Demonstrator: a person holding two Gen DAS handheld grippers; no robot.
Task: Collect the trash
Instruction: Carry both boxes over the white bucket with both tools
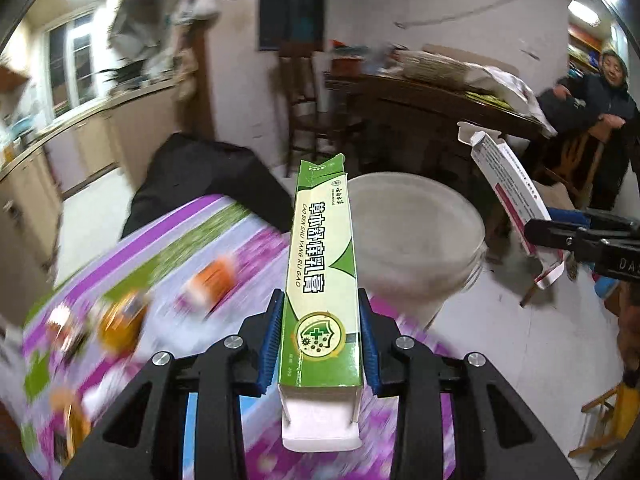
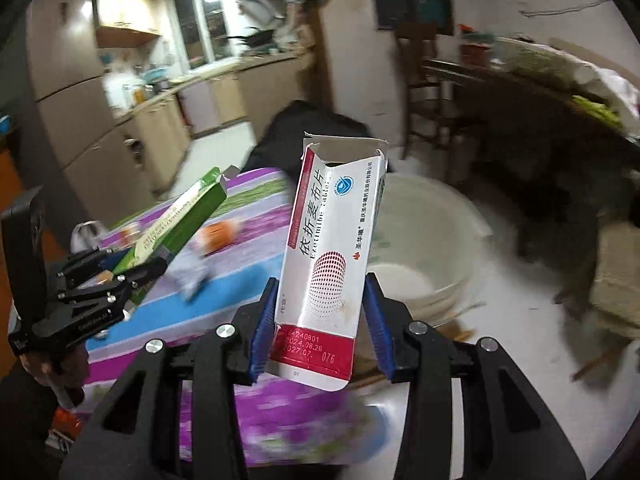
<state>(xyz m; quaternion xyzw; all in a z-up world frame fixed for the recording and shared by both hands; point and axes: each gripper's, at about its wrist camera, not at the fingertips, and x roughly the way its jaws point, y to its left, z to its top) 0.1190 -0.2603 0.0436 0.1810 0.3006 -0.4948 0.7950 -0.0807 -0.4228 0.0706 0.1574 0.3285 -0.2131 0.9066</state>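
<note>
My left gripper (image 1: 320,344) is shut on a long green and cream ointment carton (image 1: 322,264), held above the table edge and pointing toward a white bucket (image 1: 416,232) on the floor. My right gripper (image 2: 320,320) is shut on a white and red medicine carton (image 2: 328,248) with its top flap torn open, also held toward the bucket (image 2: 424,248). Each gripper shows in the other's view: the right gripper (image 1: 552,236) with its carton (image 1: 508,184) at the right, the left gripper (image 2: 120,276) with the green carton (image 2: 180,220) at the left.
A table with a purple, green and blue flowered cloth (image 1: 192,248) carries several blurred small packages, one orange (image 1: 212,280). A black bag (image 1: 208,176) lies beyond it. A dark wooden table (image 1: 448,104), chairs and a seated person (image 1: 600,92) are at the right. Kitchen counters run along the left.
</note>
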